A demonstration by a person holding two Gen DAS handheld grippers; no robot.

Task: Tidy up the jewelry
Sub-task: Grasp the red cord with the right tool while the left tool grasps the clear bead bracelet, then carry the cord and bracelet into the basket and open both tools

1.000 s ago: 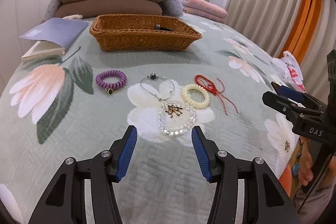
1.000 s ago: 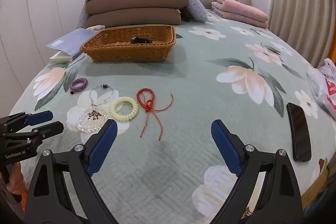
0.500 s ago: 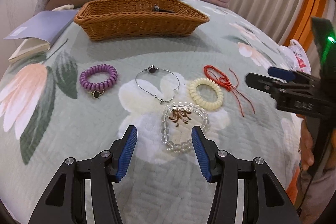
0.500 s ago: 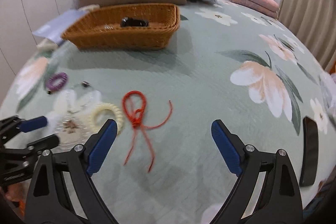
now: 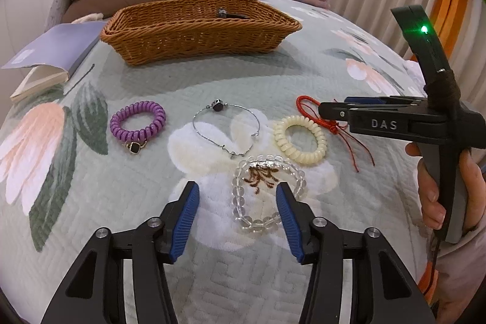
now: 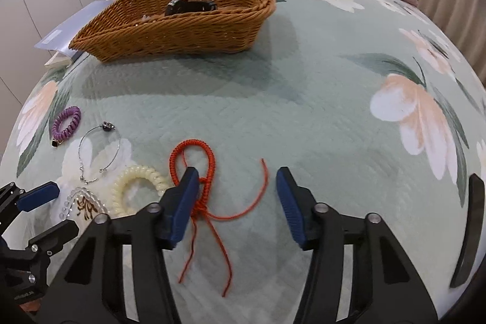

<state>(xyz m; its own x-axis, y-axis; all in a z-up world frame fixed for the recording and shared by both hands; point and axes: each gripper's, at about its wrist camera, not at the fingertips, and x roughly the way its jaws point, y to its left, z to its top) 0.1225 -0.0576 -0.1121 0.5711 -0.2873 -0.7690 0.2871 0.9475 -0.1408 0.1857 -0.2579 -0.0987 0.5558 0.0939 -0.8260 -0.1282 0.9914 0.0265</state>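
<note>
left gripper point(image 5: 237, 196) jaws closing round clear bead bracelet point(image 5: 267, 192); right gripper point(image 6: 234, 190) jaws closing, red cord point(image 6: 203, 187) between, ungripped

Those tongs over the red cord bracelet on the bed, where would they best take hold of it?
Probably at the knot of the red cord bracelet, where the braided loop meets the loose tails: the thickest part, and one grip lifts everything. Come from above, since it lies flat on the quilt. The right tongs, jaws just closing, already straddle it without pinching.
</note>
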